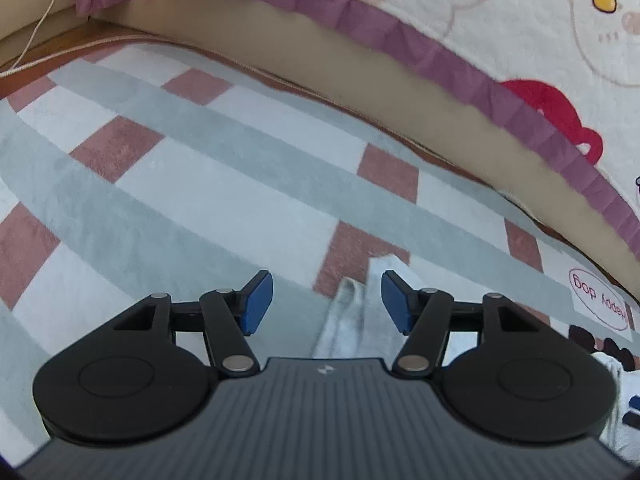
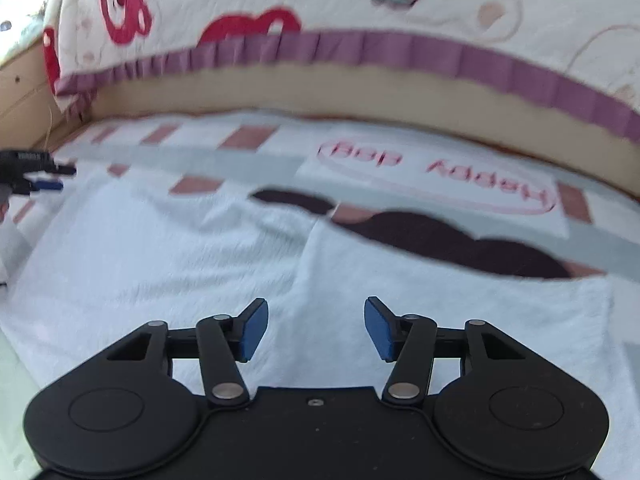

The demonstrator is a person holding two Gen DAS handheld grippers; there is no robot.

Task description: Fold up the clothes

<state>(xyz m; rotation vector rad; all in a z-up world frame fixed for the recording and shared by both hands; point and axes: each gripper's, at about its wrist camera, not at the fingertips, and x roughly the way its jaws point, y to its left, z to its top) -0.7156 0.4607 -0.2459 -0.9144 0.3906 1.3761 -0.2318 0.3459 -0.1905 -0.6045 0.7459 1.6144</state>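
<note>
A white fluffy garment (image 2: 160, 248) lies spread flat on a checked rug (image 2: 256, 160), with a crease running down its middle. My right gripper (image 2: 316, 308) hovers over its near part, open, with nothing between the blue pads. In the left wrist view a narrow end of the white cloth (image 1: 348, 316) stretches over the rug (image 1: 200, 184) beneath my left gripper (image 1: 326, 284). That gripper is open and its pads stand clear of the cloth on both sides. More of the garment (image 1: 612, 380) shows at the lower right. The left gripper (image 2: 40, 178) also appears at the far left of the right wrist view.
A bed with a beige base (image 2: 320, 88) and a cartoon-print quilt with a purple frill (image 2: 400, 48) borders the rug's far side. The rug carries a "Happy dog" label (image 2: 436, 176) and a dark brown patch (image 2: 440, 236). A thin cord (image 1: 44, 20) hangs at the upper left.
</note>
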